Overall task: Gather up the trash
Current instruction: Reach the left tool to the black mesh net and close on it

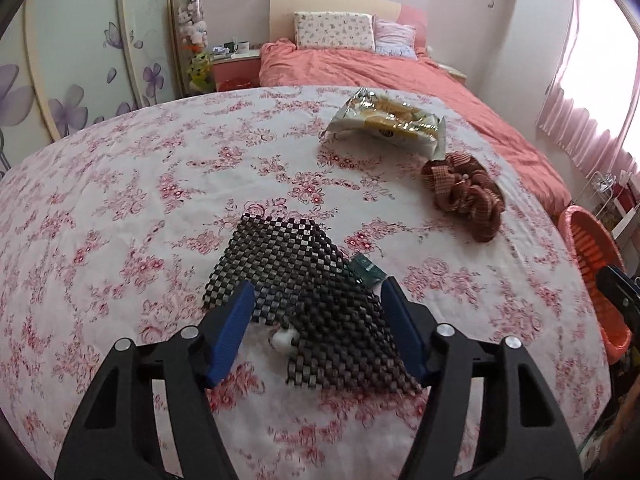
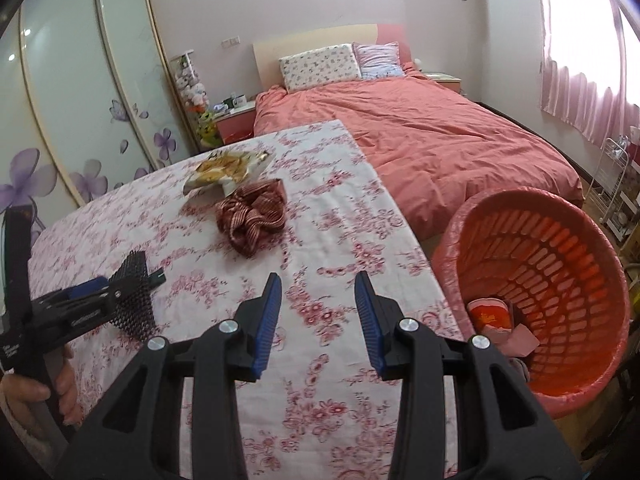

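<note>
My left gripper [image 1: 316, 300] is open, its blue fingers on either side of a black woven mat [image 1: 296, 280] on the floral table [image 1: 120, 200]. A small white object [image 1: 285, 339] and a green wrapper [image 1: 366, 269] lie by the mat. A snack bag [image 1: 388, 122] and a brown striped scrunchie [image 1: 464, 190] lie further back. My right gripper [image 2: 318, 300] is open and empty above the table's right edge. Next to it is the orange trash basket [image 2: 560, 280], holding some trash [image 2: 490, 314]. The left gripper [image 2: 92, 292] also shows in the right wrist view, at the mat [image 2: 134, 296].
A bed with a salmon cover [image 2: 420, 136] stands beyond the table. A wardrobe with purple flowers [image 1: 80, 92] is at the left. A wire rack [image 2: 612, 184] stands by the curtained window at the right.
</note>
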